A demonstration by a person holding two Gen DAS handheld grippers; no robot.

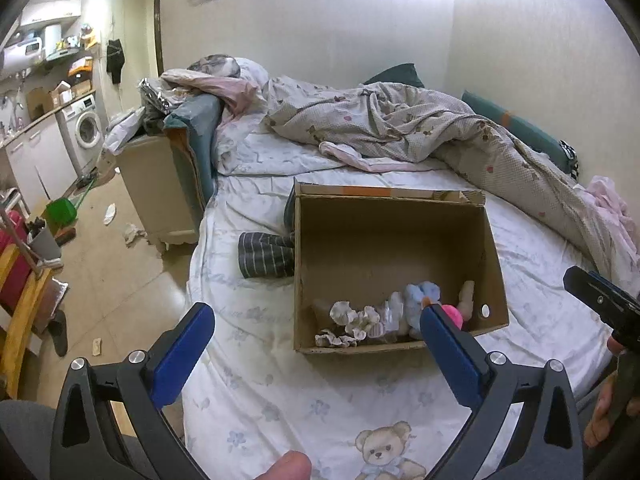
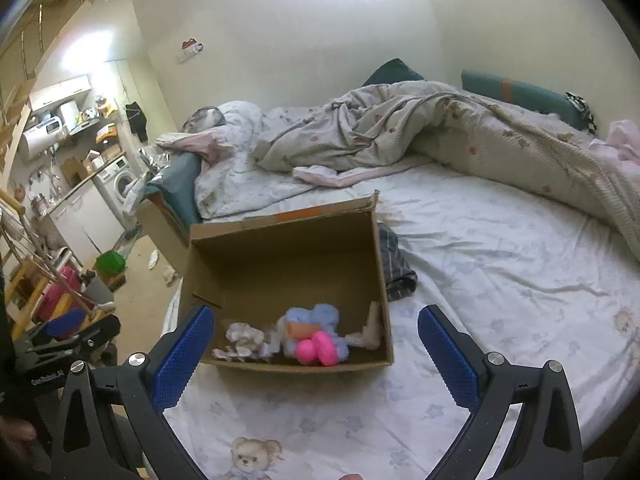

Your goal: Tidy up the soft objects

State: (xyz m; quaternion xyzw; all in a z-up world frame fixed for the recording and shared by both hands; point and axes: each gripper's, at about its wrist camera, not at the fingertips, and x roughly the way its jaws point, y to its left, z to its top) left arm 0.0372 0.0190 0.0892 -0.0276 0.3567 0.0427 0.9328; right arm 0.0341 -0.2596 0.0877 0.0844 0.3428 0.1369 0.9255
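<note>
An open cardboard box [image 1: 394,236] [image 2: 288,252] lies on the bed. At its near end sit a blue plush toy [image 1: 420,294] [image 2: 316,316], a pink plush [image 2: 316,348] [image 1: 454,314] and a crumpled floral cloth [image 1: 354,322] [image 2: 244,340]. A dark striped cloth [image 1: 264,254] [image 2: 394,264] lies on the sheet beside the box. My left gripper [image 1: 316,340] is open and empty, hovering in front of the box. My right gripper [image 2: 314,344] is open and empty above the box's near edge; it also shows at the right edge of the left wrist view [image 1: 604,300].
A rumpled quilt [image 1: 400,120] [image 2: 440,132] covers the far side of the bed. The bed sheet [image 1: 300,400] has teddy bear prints. Left of the bed are a bedside cabinet [image 1: 160,188], a cluttered floor, a green dustpan [image 1: 60,210] and a washing machine [image 1: 86,128].
</note>
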